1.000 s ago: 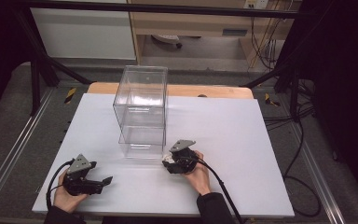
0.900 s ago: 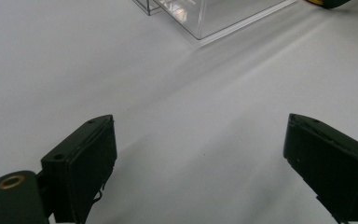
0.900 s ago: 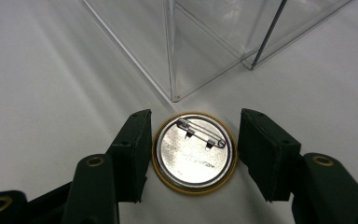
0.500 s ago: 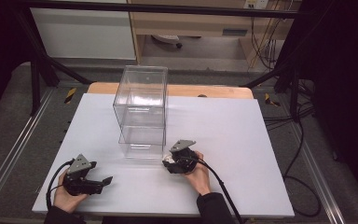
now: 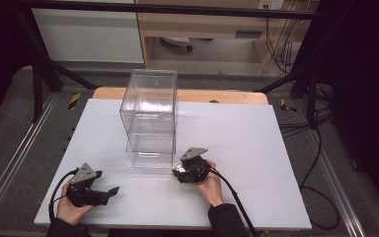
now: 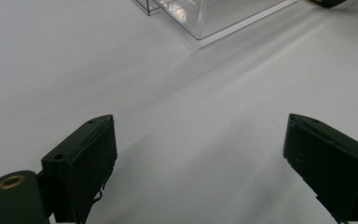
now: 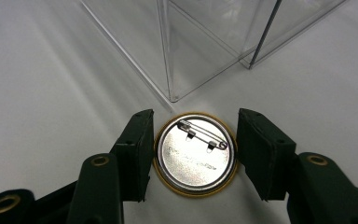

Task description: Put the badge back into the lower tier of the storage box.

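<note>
Right gripper point(image 7: 193, 154) jaws clamped on pin-back badge point(image 7: 195, 151), pin side up, flat on tabletop point(image 5: 256, 148), at 5 o'clock of clear acrylic box point(image 5: 149, 118), ready for lift. Left gripper point(image 6: 205, 163) jaws wide, empty, idle at 7 o'clock.

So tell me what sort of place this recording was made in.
Probably a lab or workshop set up for recording. A white table stands inside a black metal frame, loose cables trail across the grey floor, and plain wooden cabinets stand behind it. On the table stands a clear plastic box.
</note>
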The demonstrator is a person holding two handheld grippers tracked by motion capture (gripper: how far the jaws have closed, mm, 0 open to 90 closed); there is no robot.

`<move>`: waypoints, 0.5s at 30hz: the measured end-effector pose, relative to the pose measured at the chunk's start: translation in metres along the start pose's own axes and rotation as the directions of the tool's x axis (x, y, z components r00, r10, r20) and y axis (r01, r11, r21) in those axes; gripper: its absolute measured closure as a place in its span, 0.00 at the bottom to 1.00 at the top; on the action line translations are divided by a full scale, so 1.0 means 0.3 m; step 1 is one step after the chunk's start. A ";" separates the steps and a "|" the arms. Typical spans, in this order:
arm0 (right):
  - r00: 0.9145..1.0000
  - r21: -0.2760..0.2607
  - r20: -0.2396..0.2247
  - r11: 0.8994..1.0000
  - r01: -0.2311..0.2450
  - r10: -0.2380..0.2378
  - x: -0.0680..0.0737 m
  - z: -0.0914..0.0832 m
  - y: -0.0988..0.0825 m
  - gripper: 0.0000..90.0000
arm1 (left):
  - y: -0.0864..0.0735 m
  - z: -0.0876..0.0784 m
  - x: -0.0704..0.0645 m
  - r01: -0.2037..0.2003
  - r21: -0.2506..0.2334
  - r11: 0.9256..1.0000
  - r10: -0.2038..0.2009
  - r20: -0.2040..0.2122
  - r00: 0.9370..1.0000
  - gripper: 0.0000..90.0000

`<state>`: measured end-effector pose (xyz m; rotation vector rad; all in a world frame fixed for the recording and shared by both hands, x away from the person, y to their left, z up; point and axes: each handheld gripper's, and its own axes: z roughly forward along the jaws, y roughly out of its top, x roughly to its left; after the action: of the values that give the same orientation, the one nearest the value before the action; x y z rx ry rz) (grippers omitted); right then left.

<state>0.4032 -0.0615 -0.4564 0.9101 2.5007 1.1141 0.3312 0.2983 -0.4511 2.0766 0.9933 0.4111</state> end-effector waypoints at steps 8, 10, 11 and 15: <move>1.000 0.001 -0.004 1.000 -0.001 0.001 -0.001 -0.001 0.001 0.53 | 0.000 0.000 0.000 -0.001 -0.001 1.000 0.001 0.001 1.000 0.10; 1.000 0.002 -0.006 1.000 -0.003 0.003 -0.002 -0.002 0.001 0.53 | 0.000 0.000 0.000 -0.001 -0.002 1.000 0.001 0.000 1.000 0.10; 1.000 0.002 -0.006 1.000 -0.003 0.003 -0.002 -0.002 0.001 0.53 | 0.001 0.000 0.000 -0.001 -0.002 1.000 0.001 0.000 1.000 0.10; 1.000 0.004 -0.007 1.000 -0.001 0.001 -0.001 -0.003 0.001 0.53 | 0.000 0.000 0.000 -0.001 -0.002 1.000 0.001 0.001 1.000 0.10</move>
<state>0.4032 -0.0620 -0.4555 0.9107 2.5090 1.1154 0.3312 0.2982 -0.4509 2.0753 0.9917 0.4116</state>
